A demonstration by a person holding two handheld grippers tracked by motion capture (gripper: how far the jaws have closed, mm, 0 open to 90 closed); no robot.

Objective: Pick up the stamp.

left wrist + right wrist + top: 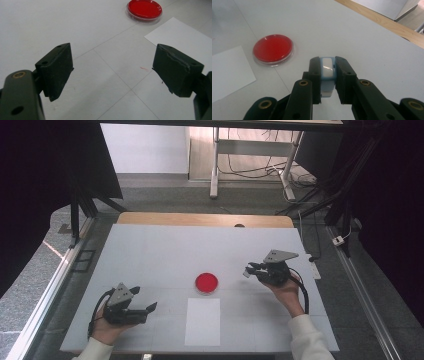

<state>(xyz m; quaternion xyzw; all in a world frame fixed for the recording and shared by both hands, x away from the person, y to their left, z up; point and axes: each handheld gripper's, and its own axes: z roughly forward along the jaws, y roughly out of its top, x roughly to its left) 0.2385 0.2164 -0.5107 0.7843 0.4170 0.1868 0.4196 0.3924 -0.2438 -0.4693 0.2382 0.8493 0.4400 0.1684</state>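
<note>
- Two tongs work over a white tabletop; the right tongs are clamped on a small pale-blue and white block, lifted off the surface and held upright between the jaws
- That block sits to the right of a red dish, near it but apart; in the right gripper view the dish lies ahead and to the left of the jaws, so the grip looks chosen to carry the block toward it
- The left tongs stand wide apart with nothing between them, low over the tabletop at its near left, pointing toward the dish; they seem to wait, ready to steady something
- A white sheet lies flat just in front of the dish, near the front edge; its corner reaches close to the left tongs' far jaw
- Room is ample: the stretch between the block and the dish is bare, and the far half of the tabletop is open up to the wooden edge
- The right hand is well inside the right edge, so a leftward move has no obstacle; the sheet's loose edge is the one thing a low sweep could catch
</note>
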